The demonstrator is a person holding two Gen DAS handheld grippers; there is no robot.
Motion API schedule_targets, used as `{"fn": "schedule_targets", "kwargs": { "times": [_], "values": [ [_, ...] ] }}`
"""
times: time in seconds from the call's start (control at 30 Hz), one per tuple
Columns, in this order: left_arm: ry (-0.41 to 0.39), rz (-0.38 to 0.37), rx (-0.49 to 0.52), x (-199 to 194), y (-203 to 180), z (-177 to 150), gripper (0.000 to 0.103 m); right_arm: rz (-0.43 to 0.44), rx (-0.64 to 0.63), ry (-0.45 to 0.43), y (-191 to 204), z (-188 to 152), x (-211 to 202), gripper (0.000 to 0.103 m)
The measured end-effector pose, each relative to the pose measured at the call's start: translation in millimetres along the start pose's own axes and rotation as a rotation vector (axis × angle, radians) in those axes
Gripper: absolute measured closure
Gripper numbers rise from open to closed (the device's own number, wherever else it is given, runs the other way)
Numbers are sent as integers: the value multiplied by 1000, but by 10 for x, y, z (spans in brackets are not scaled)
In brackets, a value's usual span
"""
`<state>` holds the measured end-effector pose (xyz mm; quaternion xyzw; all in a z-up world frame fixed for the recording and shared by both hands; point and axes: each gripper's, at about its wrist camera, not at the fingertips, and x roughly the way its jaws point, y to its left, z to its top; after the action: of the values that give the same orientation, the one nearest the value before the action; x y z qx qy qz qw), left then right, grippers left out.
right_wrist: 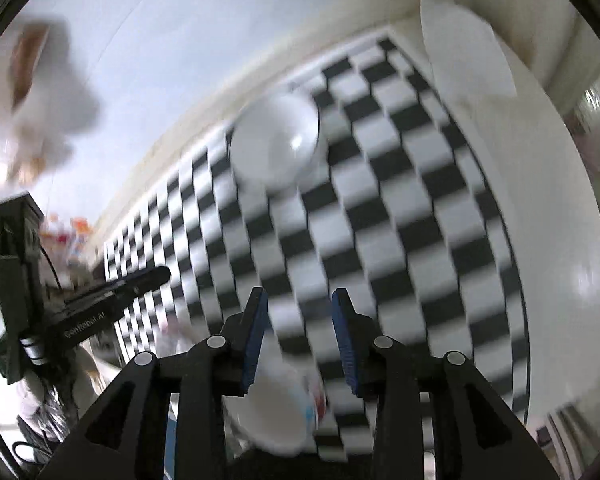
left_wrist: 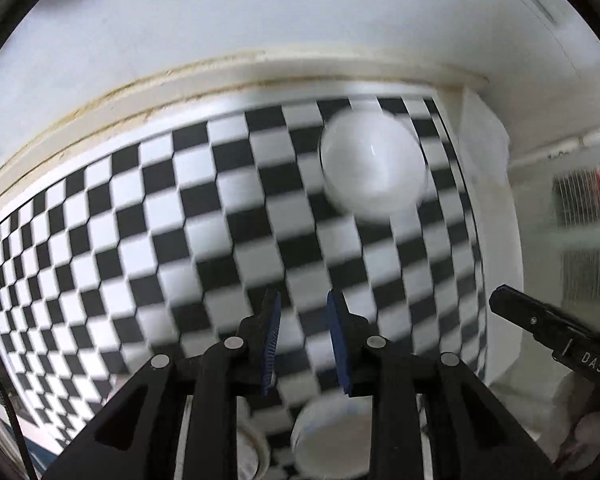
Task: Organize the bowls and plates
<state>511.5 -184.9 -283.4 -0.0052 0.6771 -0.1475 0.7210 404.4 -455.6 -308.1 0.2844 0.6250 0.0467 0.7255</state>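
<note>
Two grippers are hanging over a checkered mat (left_wrist: 148, 216) whose far edge is running just short of a stained cream ledge (left_wrist: 228, 76); its left half is lying open, with nothing standing on it. In the left view, the left gripper (left_wrist: 303, 312) is showing blue ribbed pads set slightly apart, nothing between them. A smooth, round white bowl (left_wrist: 374, 168) is sitting on the mat near its far right corner, blurred. A second white bowl (left_wrist: 332, 436) is lying at the near edge, below the fingers. In the right view, the right gripper (right_wrist: 300, 308) is likewise standing apart and empty above that near bowl. Beyond the mat's right edge, a white plate (right_wrist: 466, 44) is leaning at the corner.
</note>
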Motion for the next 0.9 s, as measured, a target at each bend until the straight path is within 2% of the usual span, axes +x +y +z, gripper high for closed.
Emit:
{"fn": "schedule_targets", "kwargs": {
  "times": [0.1, 0.17, 0.3, 0.43, 0.47, 0.5, 0.53, 0.7, 0.9],
  "values": [
    [23, -28, -25, 238, -32, 366, 81, 21, 33, -12, -62, 463, 188, 67],
    [67, -56, -17, 465, -70, 585, 81, 36, 50, 2, -94, 735, 357, 67],
    [138, -44, 3, 859, -128, 832, 81, 31, 70, 54, -158, 1121, 710, 67],
    [161, -18, 16, 1082, -182, 946, 82, 31, 107, 103, -238, 1278, 1046, 67],
    [153, -5, 24, 1112, -209, 959, 82, 13, 100, 111, -225, 1295, 1131, 69],
    [149, 0, 29, 1121, -231, 962, 86, -1, 96, 113, -223, 1324, 1190, 85],
    [147, -2, 34, 1126, -255, 962, 87, -5, 95, 113, -218, 1338, 1235, 90],
    [119, 45, 62, 1028, -368, 888, 86, -70, 63, 108, -85, 1341, 1270, 92],
    [78, 43, 72, 725, -450, 752, 87, -45, 56, 110, 41, 1272, 1159, 93]
  ]
}}
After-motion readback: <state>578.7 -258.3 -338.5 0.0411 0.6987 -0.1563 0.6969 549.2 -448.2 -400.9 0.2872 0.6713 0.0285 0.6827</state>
